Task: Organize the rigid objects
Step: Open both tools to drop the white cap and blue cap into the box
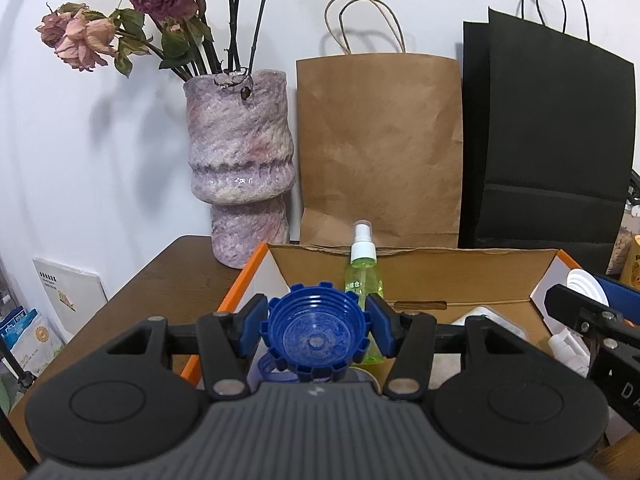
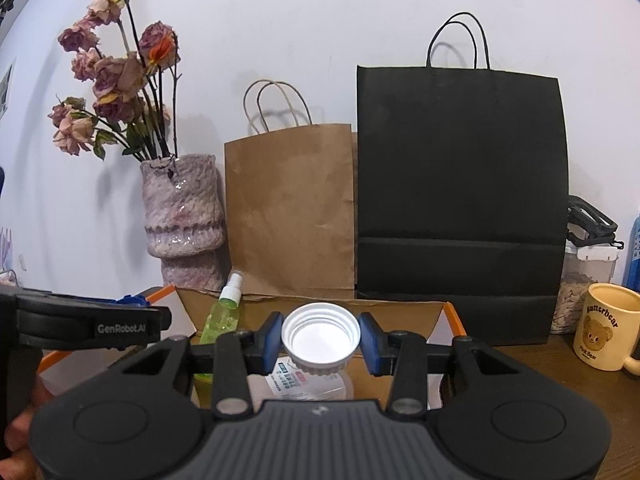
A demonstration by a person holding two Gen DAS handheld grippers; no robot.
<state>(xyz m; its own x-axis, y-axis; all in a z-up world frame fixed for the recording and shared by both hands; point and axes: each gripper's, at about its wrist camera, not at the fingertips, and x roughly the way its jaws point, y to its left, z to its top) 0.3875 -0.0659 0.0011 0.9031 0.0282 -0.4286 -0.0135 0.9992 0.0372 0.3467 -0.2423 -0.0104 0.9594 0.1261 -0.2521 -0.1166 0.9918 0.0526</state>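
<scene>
While ribbed, blue cap (image 1: 317,334) and white cap (image 2: 320,338) sit clamped

Between your left fingers (image 1: 256,322) sits a cap (image 1: 316,332), and beyond them a spray bottle (image 1: 363,268) stands in the box (image 1: 420,272). Your right fingers (image 2: 368,340) have a lid (image 2: 320,338) between them. Behind the box, two bags (image 2: 460,200) stand right of the vase (image 1: 240,160) on the tabletop (image 1: 160,280).

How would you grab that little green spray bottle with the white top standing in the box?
Probably around the green plastic spray bottle's round body, just under the white spray cap, coming from the front. It stands upright against the back wall of the cardboard box, so the back is blocked, and the narrow cap looks easier to slip off. Both grippers already hold lids, so one must be emptied first.
</scene>
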